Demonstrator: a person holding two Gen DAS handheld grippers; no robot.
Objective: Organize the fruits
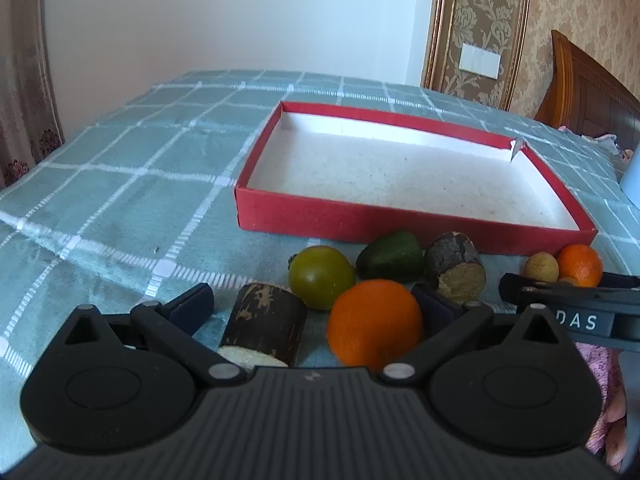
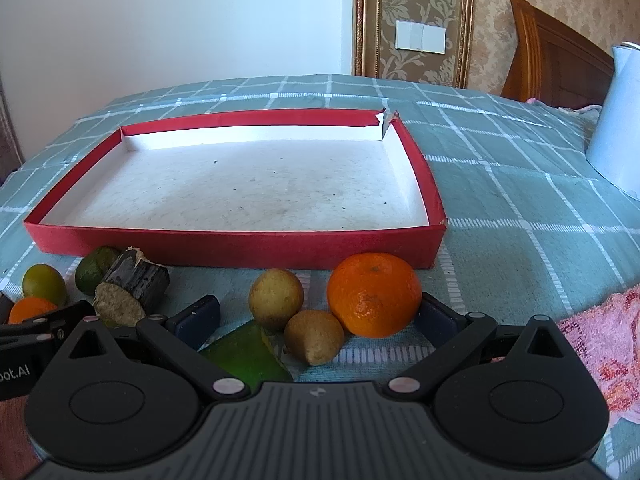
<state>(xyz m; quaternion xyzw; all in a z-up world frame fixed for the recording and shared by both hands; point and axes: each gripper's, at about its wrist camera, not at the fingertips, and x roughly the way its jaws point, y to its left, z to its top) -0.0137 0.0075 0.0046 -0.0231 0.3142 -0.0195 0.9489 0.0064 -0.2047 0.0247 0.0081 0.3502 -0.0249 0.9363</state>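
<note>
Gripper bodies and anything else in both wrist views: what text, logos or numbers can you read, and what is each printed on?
"DAS" – white letters on the right gripper's body, at the right edge of the left wrist view; the word's start is hidden.
"oot.AI" – white letters on the left gripper's body, at the left edge of the right wrist view; cut off by the frame.
Small emblem on each camera's own gripper housing: a mark, not readable text.
Red box, fruit, wall plate: no text visible.

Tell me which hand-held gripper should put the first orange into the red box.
Either: left hand-held gripper brackets an orange; right hand-held gripper brackets another orange. Red box is empty.
</note>
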